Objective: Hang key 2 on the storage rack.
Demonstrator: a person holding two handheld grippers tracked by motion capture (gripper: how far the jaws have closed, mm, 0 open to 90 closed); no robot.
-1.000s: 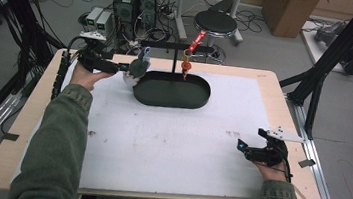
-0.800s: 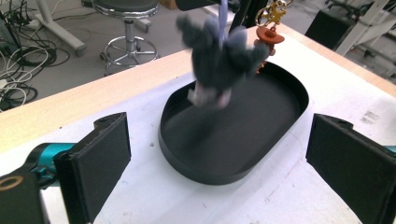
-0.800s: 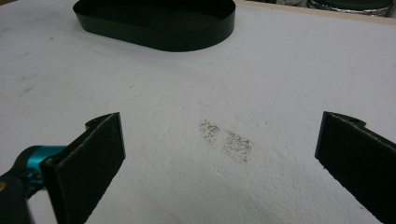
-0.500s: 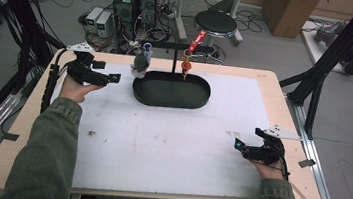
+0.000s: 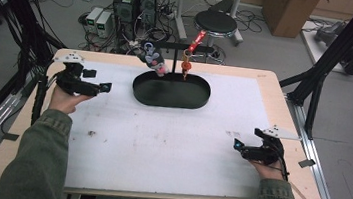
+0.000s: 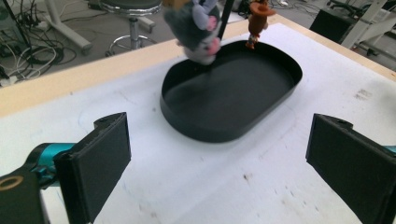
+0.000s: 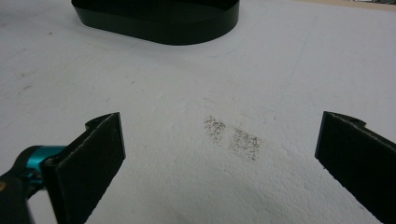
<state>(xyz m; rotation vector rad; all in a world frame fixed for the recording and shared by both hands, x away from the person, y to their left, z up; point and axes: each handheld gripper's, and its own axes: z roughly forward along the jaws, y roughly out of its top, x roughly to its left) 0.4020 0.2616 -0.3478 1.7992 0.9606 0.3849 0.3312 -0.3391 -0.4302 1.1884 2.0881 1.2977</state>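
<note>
Plush [image 5: 153, 59] hangs on rack [image 5: 175, 54] over tray [image 5: 171, 90]. Left hand-held gripper [image 5: 107, 87] and right hand-held gripper [image 5: 237, 145]: jaws apart, empty. Advice: back left away level, clear of plush.

the hanging plush toy [image 6: 198, 28] is grey with a lighter patch and pink spots. the small figure [image 6: 257, 18] beside it is orange-brown, under a red strap [image 5: 199, 36]. the oval tray [image 6: 280, 70] is plain black. the desk [image 5: 169, 144] has a white sheet with dark speckled smudges and a pale wood border. the left claw [image 6: 219, 163] has black pads and a teal fitting. the sleeves [image 5: 36, 164] are olive green.
</note>
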